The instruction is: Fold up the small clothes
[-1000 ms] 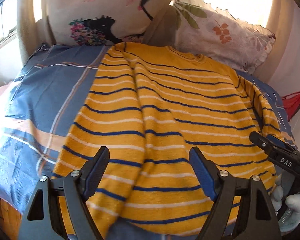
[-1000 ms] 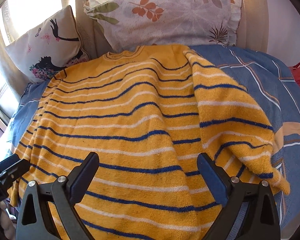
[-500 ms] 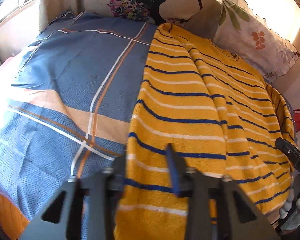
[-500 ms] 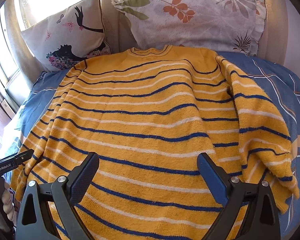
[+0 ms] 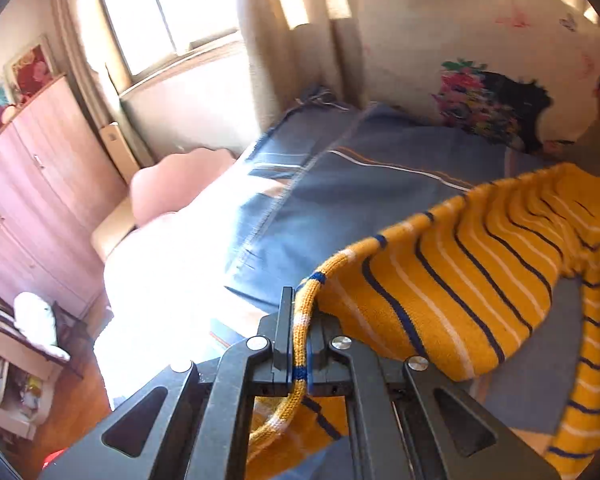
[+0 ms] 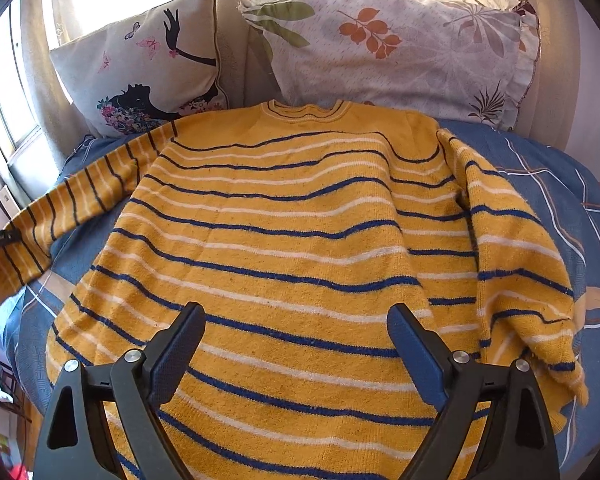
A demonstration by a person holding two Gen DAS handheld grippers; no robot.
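A yellow sweater (image 6: 300, 240) with blue and white stripes lies flat on the bed, collar toward the pillows. Its left sleeve (image 6: 80, 196) is stretched out to the left, off the body. My left gripper (image 5: 300, 300) is shut on that sleeve's cuff (image 5: 304, 332), which hangs through the jaws; its tip shows at the far left edge (image 6: 0, 237) in the right wrist view. The right sleeve (image 6: 512, 248) lies folded along the sweater's right side. My right gripper (image 6: 296, 320) hovers over the sweater's lower body, jaws wide but closing slightly, pads pressing on nothing.
A blue plaid bedspread (image 6: 560, 200) covers the bed. Two pillows (image 6: 400, 48) (image 6: 140, 76) lean at the head. Left of the bed are a window (image 5: 160, 12), a wooden wardrobe (image 5: 32, 184), a pink padded piece (image 5: 172, 184) and a cluttered shelf (image 5: 28, 340).
My left gripper shut on the sleeve cuff and swung out to the left, drawing the sleeve away from the sweater's body. The right gripper stayed over the lower body.
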